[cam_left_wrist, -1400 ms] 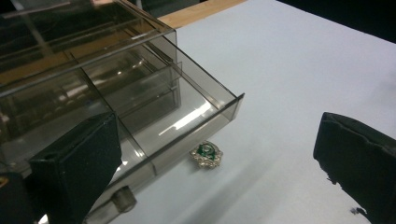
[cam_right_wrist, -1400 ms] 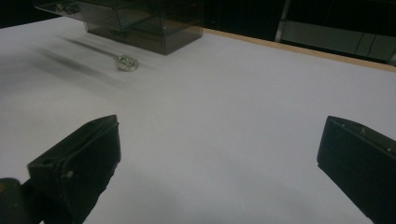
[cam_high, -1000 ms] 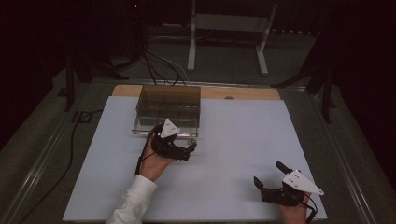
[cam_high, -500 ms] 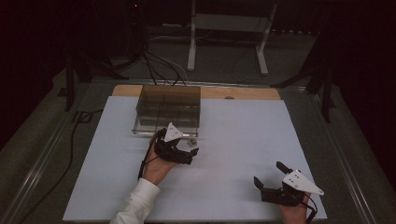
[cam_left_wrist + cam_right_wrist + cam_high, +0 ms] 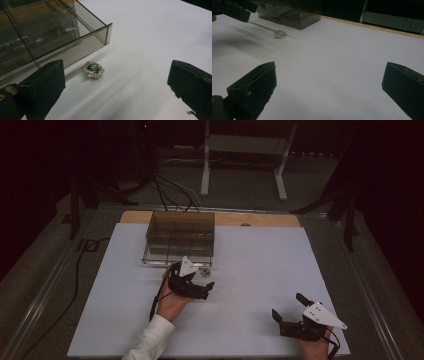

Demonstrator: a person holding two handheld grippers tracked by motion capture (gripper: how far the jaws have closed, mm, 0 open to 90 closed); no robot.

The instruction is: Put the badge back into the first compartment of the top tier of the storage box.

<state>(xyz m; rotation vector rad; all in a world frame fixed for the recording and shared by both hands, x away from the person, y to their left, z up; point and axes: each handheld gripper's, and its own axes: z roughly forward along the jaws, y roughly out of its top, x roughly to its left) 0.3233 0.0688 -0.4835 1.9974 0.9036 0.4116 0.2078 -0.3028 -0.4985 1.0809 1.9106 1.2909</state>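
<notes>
A small silver brooch with a green centre (image 5: 93,69) lies on the white table sheet (image 5: 260,265), just in front of the near right corner of a smoky clear compartment box (image 5: 180,237). In the high view the brooch (image 5: 204,271) sits a little beyond my left gripper (image 5: 205,289), which is open and holds nothing. The left gripper view has the brooch ahead of and between the spread jaws of the left gripper (image 5: 117,82), next to the box wall (image 5: 75,50). My right gripper (image 5: 287,306) rests open and empty near the front right of the sheet.
In the right gripper view the brooch (image 5: 280,34) and box (image 5: 294,20) are far off at the upper left, with the left gripper (image 5: 234,10) beside them. A wooden strip (image 5: 260,219) edges the sheet's far side. Cables and a stand lie beyond.
My left gripper has drawn back a little from the box toward the near edge. The right gripper has stayed where it was.
</notes>
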